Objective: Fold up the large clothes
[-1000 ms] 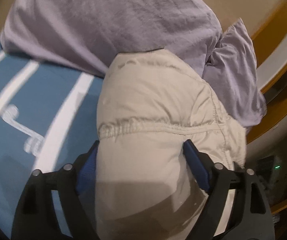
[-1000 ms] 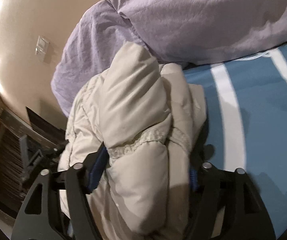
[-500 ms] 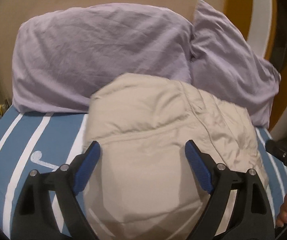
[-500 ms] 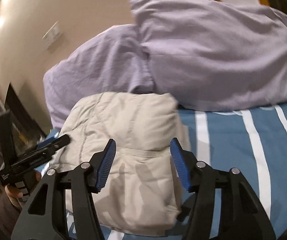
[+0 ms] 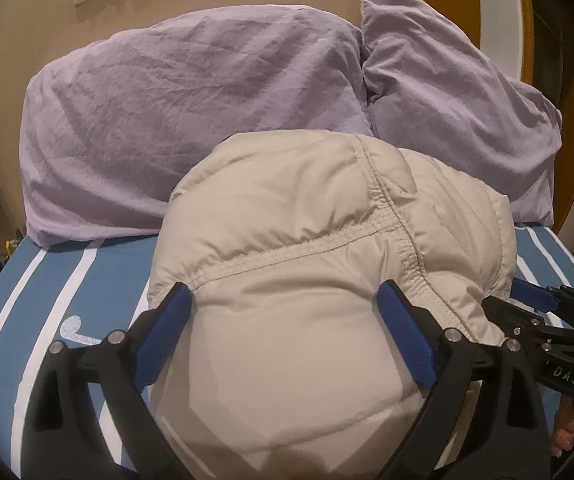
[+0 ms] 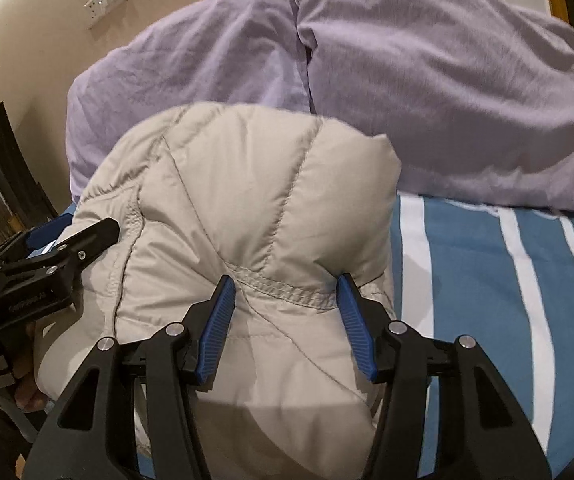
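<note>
Bulging quilted beige jacket [image 5: 295,280], folded.

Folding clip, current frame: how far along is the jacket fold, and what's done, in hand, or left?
Late stage, it seems. Done: the beige puffer jacket is already a compact folded bundle on the striped bed cover, against the purple pillows. In hand: the left gripper and right gripper each straddle the bundle with jaws apart, not pinching. Left: probably only a final press or letting go; its underside is hidden.

Both wrist views close over jacket [image 5: 303,280]
</note>
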{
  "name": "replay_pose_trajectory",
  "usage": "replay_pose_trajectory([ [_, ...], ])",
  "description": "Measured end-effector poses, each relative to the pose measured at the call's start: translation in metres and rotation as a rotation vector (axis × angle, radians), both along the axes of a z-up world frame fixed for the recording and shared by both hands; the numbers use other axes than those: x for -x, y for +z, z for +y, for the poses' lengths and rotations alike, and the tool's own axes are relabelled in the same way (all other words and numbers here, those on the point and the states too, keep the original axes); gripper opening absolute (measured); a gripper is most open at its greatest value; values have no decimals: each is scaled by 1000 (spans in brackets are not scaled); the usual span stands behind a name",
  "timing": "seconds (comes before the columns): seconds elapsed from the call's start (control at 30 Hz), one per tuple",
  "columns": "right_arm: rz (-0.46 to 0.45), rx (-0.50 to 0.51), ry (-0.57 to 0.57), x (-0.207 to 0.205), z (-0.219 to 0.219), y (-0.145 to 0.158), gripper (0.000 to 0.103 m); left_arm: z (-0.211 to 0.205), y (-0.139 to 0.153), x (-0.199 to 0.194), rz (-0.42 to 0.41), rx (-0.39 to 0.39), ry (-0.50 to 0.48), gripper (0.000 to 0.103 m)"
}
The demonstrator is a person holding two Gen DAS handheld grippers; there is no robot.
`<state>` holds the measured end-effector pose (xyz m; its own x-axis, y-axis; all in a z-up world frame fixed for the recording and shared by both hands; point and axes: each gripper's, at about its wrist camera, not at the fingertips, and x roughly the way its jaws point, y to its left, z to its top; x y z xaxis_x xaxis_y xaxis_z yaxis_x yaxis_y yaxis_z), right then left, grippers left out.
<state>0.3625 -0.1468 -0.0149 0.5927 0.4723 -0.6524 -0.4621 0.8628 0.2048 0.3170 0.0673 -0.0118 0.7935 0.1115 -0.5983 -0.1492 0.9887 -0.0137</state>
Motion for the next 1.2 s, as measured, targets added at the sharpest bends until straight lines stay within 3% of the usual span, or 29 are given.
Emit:
replay_pose_trajectory([
  [0.7, 34, -19, -6, -11, 8, -20, 55, 0, -22, -10, -32, 3, -4, 100],
  [0.9, 20, -18, -38, 0, 3, -12, 58, -6, -14, 0, -26, -41, 21, 101],
  [0.97, 15, -13, -45, 9, -1, -5, 66, -8, -9, 13, -30, -35, 23, 101],
  [1.03, 7, 4, -60, 23, -6, 4, 87, -9, -4, 30, -28, -18, 16, 101],
  [1.2, 2, 27, -58, 61, -20, 16, 98, -14, 2, 73, -2, -17, 13, 101],
])
